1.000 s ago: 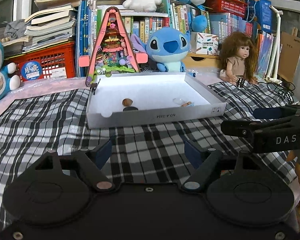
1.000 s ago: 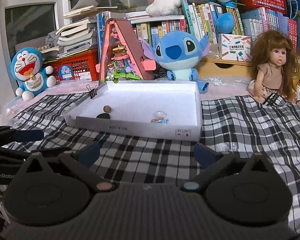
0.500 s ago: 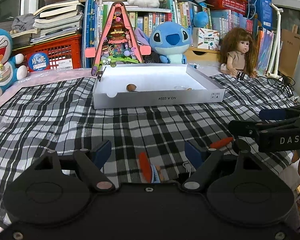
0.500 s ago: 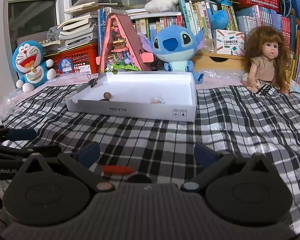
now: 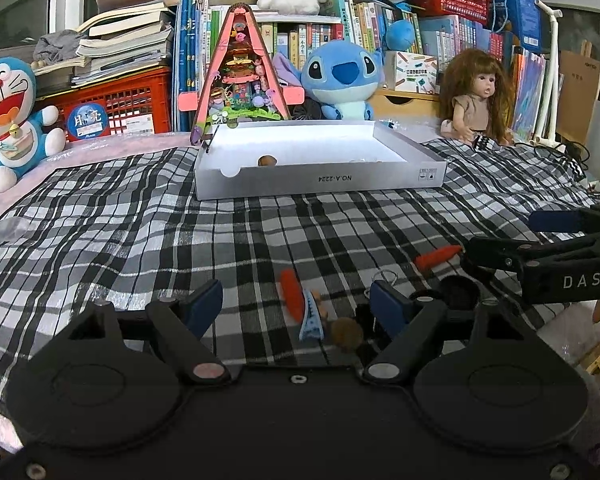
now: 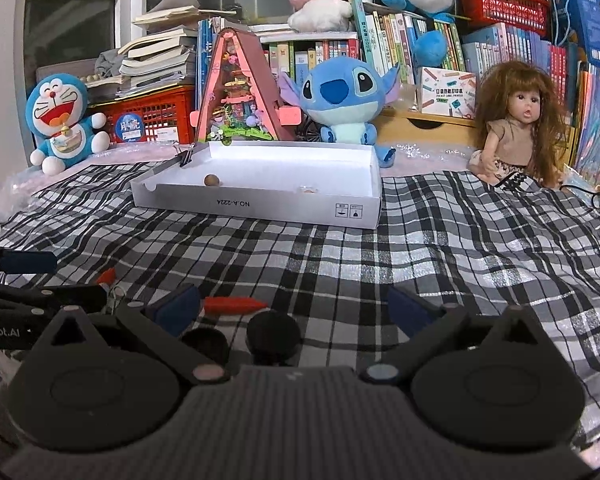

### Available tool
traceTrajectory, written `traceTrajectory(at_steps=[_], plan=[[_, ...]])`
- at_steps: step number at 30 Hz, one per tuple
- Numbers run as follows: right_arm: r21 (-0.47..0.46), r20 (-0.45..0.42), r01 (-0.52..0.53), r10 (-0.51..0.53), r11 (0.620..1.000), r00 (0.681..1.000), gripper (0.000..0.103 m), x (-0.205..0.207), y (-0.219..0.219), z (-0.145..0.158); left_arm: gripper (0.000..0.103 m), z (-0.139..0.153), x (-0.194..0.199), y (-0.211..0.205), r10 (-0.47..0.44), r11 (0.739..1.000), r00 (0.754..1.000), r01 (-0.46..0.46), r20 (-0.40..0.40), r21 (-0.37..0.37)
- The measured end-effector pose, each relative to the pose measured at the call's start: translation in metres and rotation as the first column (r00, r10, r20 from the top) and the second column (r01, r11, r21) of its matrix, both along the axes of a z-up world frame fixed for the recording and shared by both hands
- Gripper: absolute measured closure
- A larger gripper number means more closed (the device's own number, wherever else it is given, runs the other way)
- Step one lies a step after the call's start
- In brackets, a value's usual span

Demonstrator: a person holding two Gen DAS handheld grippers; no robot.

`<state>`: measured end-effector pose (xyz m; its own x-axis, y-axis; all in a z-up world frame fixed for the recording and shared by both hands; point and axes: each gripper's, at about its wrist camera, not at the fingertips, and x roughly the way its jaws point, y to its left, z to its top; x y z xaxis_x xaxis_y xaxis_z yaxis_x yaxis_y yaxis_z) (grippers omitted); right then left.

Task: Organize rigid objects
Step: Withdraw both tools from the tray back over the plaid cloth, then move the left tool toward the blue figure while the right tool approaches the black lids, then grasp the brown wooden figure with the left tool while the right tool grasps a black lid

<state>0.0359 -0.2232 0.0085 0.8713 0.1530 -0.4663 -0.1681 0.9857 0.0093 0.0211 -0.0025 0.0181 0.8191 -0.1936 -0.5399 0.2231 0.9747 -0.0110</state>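
Note:
A white cardboard box [image 5: 320, 178] [image 6: 260, 202] lies on the checked cloth with a brown nut [image 5: 267, 161] [image 6: 211, 180] inside. My left gripper [image 5: 296, 304] is open over small items on the cloth: an orange carrot-like piece [image 5: 291, 295], a blue-white piece [image 5: 311, 316] and a brown nut [image 5: 346, 332]. A second orange piece [image 5: 436, 258] [image 6: 234, 304] and a black round cap [image 5: 458, 292] [image 6: 274, 336] lie further right. My right gripper [image 6: 294, 306] is open, with the orange piece and the cap between its fingers.
Plush toys [image 5: 340, 76], a doll [image 5: 476, 100], a pink triangular toy house [image 5: 240, 76], a red crate [image 5: 120, 104] and bookshelves stand behind the box. A binder clip [image 6: 186, 156] grips the box's far left corner. The right gripper's side shows at the right edge of the left wrist view [image 5: 548, 268].
Both grippers have drawn back from the box and lowered toward the cloth. The small orange, blue and black items have come into view between their fingers.

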Motion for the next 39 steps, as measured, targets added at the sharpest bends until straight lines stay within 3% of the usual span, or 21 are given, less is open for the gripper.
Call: traceTrajectory(at_steps=[16,19,21,30,39], plan=[[-0.067,0.002,-0.054,0.054,0.996,0.999,0.003,-0.015,0.009,-0.011,0.027,-0.011,-0.008,0.003,0.019,1.000,0.999,-0.019,-0.029,0.002],[-0.065,0.002,-0.061,0.061,0.996,0.998,0.008,-0.018,0.011,-0.012,0.034,-0.010,-0.010,0.008,0.029,0.999,0.998,-0.032,-0.052,-0.042],[-0.065,0.005,-0.073,0.073,0.995,0.997,0.011,-0.022,0.012,-0.014,0.043,-0.010,-0.014,0.010,0.033,0.997,0.998,-0.037,-0.060,-0.066],[-0.076,0.012,-0.095,0.097,0.993,0.995,0.038,-0.034,0.024,-0.019,0.069,-0.009,-0.030,-0.005,-0.015,0.999,0.999,0.013,-0.033,-0.034],[-0.085,-0.006,-0.115,0.115,0.990,0.993,0.050,-0.031,0.031,-0.024,0.082,-0.011,-0.025,-0.013,-0.022,0.999,1.000,0.022,-0.021,-0.032]])
